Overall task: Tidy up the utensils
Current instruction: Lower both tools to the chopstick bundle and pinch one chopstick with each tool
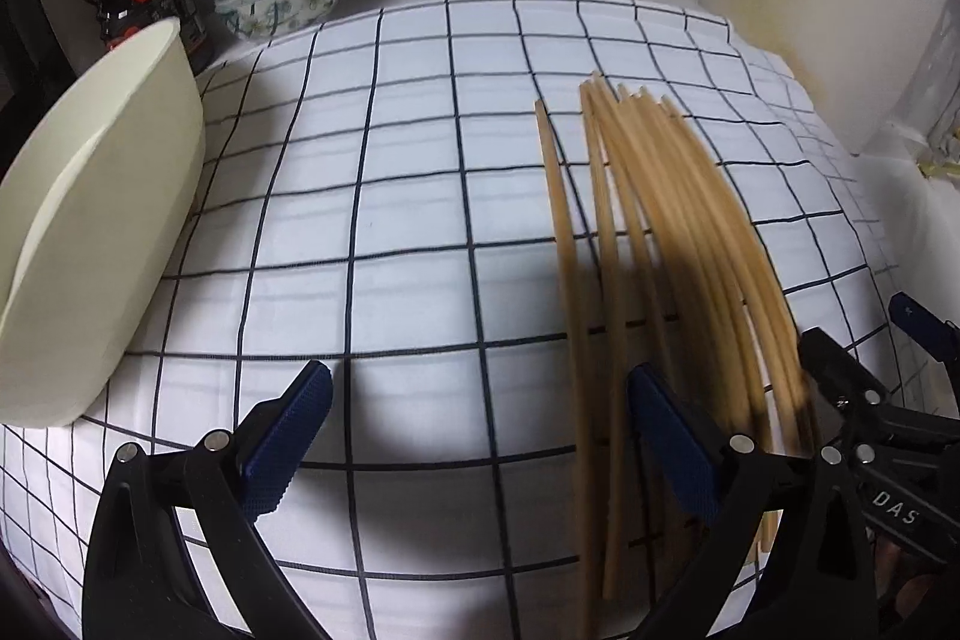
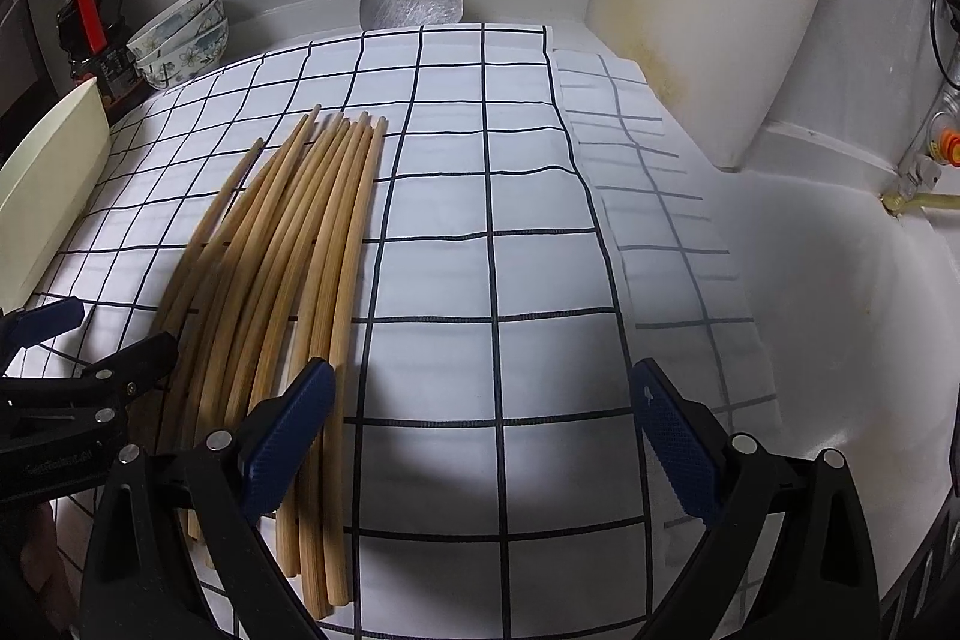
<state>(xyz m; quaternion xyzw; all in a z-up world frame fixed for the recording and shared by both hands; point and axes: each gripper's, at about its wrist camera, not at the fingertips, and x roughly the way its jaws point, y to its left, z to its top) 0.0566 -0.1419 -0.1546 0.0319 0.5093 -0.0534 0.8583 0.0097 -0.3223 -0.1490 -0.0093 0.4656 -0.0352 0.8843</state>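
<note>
Left hand-held gripper point(image 1: 480, 436) is hanging wide open, holding nothing; its right pad is sitting just beside the chopsticks point(image 1: 648, 232), contact uncertain. Right hand-held gripper point(image 2: 483, 436) is likewise gaping wide and empty, left pad overlapping the bundle's edge. Chopsticks are lying loosely fanned on the checked cloth point(image 2: 528, 280) over the surface. Risk, as judged: closing on only part of the fan is likely scattering or rolling stray sticks.

A white cloth with a dark grid point(image 2: 540, 280) covers the counter, with stacked floral bowls point(image 2: 183, 40) and a dark sauce bottle point(image 2: 90, 22) at ten o'clock.
</note>
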